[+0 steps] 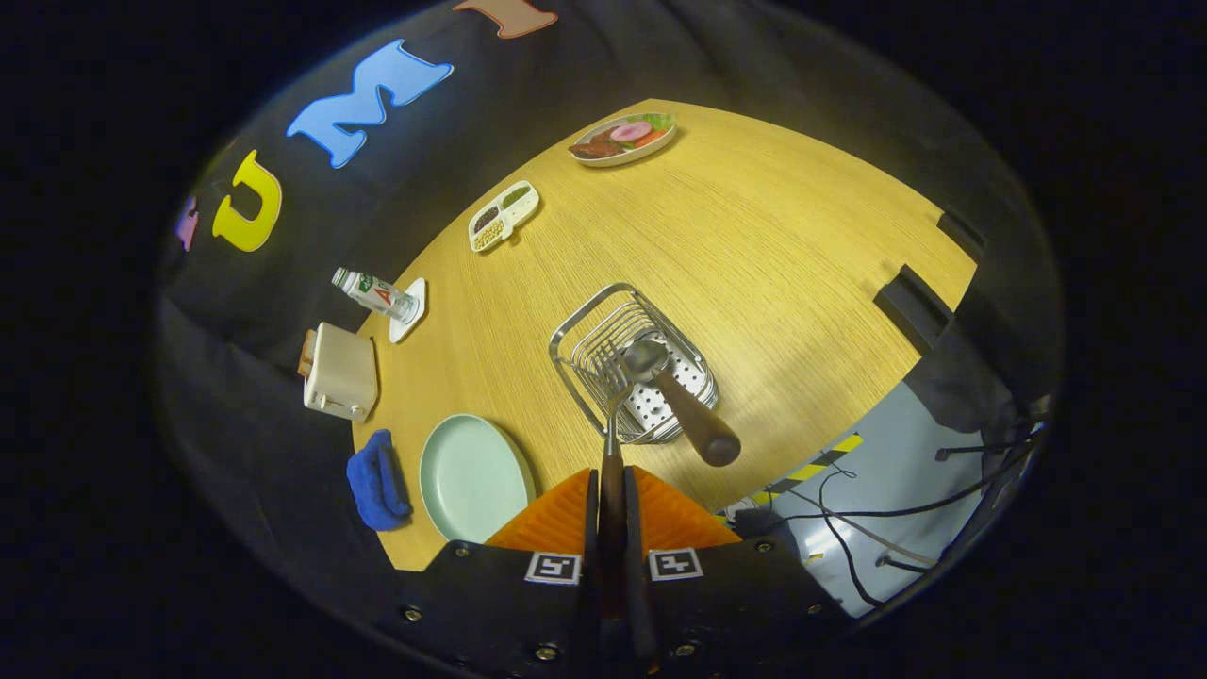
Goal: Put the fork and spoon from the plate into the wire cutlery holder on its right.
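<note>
My gripper (611,483) is shut on the dark handle of the fork (612,429), which points ahead with its tines over the near rim of the wire cutlery holder (603,298). The spoon (686,407) stands in the holder, bowl down and brown handle leaning out toward the right. The pale green plate (471,476) lies bare on the wooden table (773,255), left of the fingers and of the holder.
A blue cloth (377,481) and a white box (339,372) lie beyond the plate's left side. Further back are a small bottle (372,292), a divided dish (504,215) and a plate of food (622,140). Right of the table edge, cables (877,514) cross the floor.
</note>
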`<state>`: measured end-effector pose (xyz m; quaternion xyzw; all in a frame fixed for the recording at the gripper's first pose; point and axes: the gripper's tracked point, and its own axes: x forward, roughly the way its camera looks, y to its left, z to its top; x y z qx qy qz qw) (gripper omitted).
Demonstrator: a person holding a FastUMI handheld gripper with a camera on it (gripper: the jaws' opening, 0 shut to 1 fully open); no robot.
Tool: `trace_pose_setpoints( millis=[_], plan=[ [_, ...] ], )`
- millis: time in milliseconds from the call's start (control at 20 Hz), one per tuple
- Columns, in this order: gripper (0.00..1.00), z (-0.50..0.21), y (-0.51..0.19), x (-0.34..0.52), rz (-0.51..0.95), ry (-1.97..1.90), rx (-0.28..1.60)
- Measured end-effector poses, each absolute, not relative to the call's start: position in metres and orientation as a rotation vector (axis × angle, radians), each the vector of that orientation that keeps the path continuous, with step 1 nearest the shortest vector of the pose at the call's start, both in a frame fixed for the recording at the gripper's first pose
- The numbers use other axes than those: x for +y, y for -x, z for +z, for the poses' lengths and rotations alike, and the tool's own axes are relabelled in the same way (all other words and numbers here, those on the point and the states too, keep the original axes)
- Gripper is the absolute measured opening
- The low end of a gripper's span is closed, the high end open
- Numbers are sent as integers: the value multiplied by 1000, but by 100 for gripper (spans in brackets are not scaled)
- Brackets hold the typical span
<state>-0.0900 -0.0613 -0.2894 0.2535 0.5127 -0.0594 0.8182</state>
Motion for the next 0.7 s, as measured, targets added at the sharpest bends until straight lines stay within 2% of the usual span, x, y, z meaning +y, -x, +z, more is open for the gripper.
trace_pose_setpoints(
  millis=[200,300,350,400,450,550,700],
  plan=[
    [16,-284,87,-59,-123,-554,1069],
    [38,-280,83,-57,-113,-545,1049],
    [60,-279,82,-57,-113,-536,1043],
    [67,-280,82,-57,-112,-526,1040],
    [81,-280,82,-57,-113,-518,1041],
    [96,-284,85,-56,-115,-514,1053],
    [96,-287,88,-54,-120,-527,1069]
  ],
)
